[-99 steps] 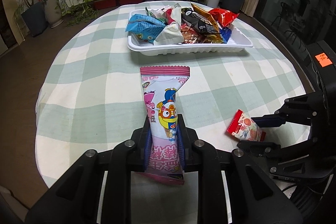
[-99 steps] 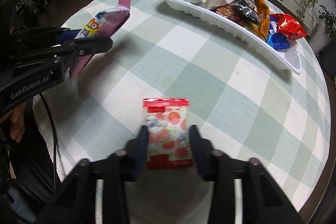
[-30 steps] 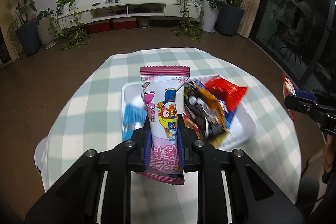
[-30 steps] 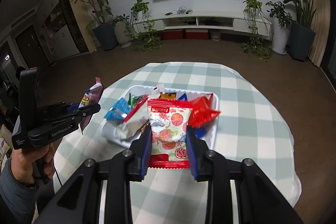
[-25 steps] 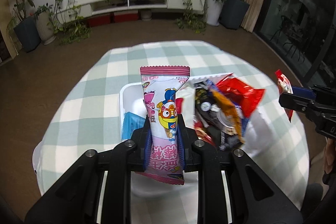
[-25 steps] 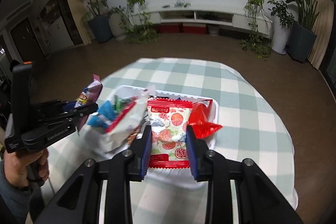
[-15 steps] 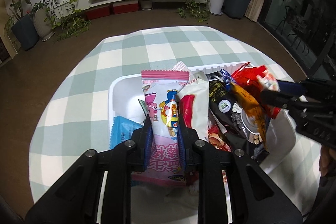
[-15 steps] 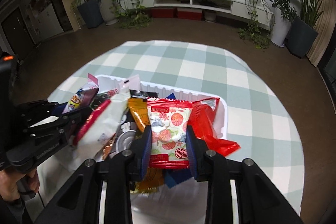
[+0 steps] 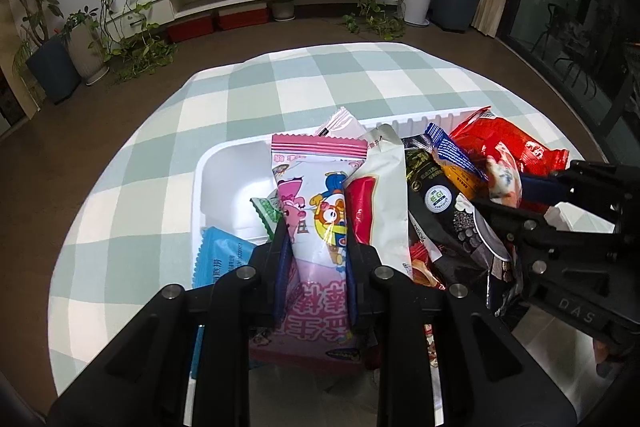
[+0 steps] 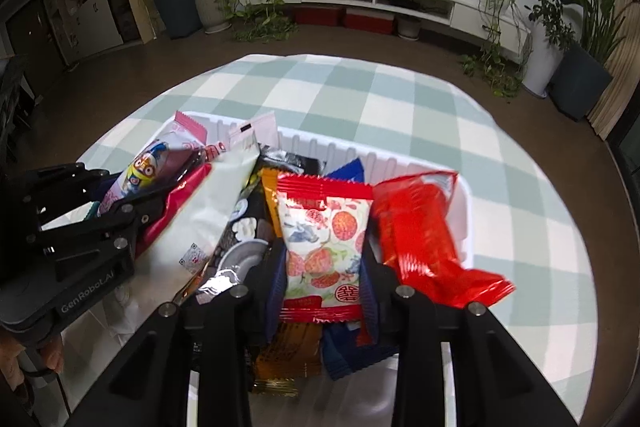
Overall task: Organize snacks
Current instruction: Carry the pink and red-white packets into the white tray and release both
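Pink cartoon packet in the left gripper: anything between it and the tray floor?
Partly. The pink cartoon packet hangs over the white tray. Bare floor shows to its left; a white-and-red packet crowds its right side, and a blue packet lies lower left.

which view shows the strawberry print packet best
The right wrist view: the strawberry packet faces the camera, clamped in the right claw above the white tray. The left wrist view shows the packet only edge-on, mostly hidden by that claw's fingers.
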Demonstrator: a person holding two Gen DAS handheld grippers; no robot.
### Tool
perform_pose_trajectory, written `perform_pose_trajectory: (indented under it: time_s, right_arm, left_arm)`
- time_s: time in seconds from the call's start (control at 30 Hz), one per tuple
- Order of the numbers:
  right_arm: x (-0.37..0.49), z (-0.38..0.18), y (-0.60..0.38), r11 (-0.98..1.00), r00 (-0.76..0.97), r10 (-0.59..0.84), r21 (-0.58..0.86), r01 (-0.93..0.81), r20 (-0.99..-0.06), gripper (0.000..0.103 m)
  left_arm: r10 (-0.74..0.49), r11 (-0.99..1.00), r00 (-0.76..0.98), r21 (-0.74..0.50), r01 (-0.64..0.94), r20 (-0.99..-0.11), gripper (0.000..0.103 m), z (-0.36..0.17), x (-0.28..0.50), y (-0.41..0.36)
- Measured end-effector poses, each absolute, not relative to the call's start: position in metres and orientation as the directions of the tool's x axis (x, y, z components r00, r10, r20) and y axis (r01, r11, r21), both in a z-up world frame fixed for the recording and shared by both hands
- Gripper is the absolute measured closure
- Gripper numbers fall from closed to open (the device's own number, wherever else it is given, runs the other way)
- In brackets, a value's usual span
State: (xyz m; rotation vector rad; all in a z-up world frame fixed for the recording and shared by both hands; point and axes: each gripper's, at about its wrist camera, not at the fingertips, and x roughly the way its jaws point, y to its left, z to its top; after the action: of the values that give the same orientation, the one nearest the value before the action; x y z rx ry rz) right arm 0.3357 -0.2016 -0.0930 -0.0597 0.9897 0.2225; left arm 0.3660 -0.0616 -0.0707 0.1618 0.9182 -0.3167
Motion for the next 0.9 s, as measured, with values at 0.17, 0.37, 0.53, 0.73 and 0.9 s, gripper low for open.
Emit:
perform_pose_trajectory:
  time_s: [0.17,0.37,0.53,0.73,0.9]
  right_arm:
    - [0.337,-0.097,-0.202,0.975,0.533,0.154,0.042,-0.216,-0.832,0.067]
    - [0.338,-0.093,-0.204,0.979,0.536,0.137,0.033,-0.2,-0.833,0.066]
    - [0.334,-0.082,-0.2,0.981,0.563,0.118,0.008,-0.195,-0.818,0.055]
    - [0.328,-0.073,-0.198,0.982,0.585,0.111,-0.001,-0.187,-0.804,0.049]
    - [0.318,-0.059,-0.197,0.981,0.612,0.123,0.003,-0.193,-0.781,0.041]
  left_arm:
    - [-0.198,0.942,0.574,0.009,0.336,-0.794,0.081,-0.078,0.367,-0.063]
    - [-0.225,0.94,0.573,-0.02,0.342,-0.788,0.081,-0.073,0.368,-0.057]
    - [-0.201,0.947,0.606,0.005,0.321,-0.77,0.061,-0.061,0.363,-0.054]
    - [-0.203,0.949,0.625,0.005,0.314,-0.754,0.039,-0.05,0.356,-0.052]
    - [-0.21,0.948,0.631,0.003,0.319,-0.747,0.028,-0.043,0.348,-0.052]
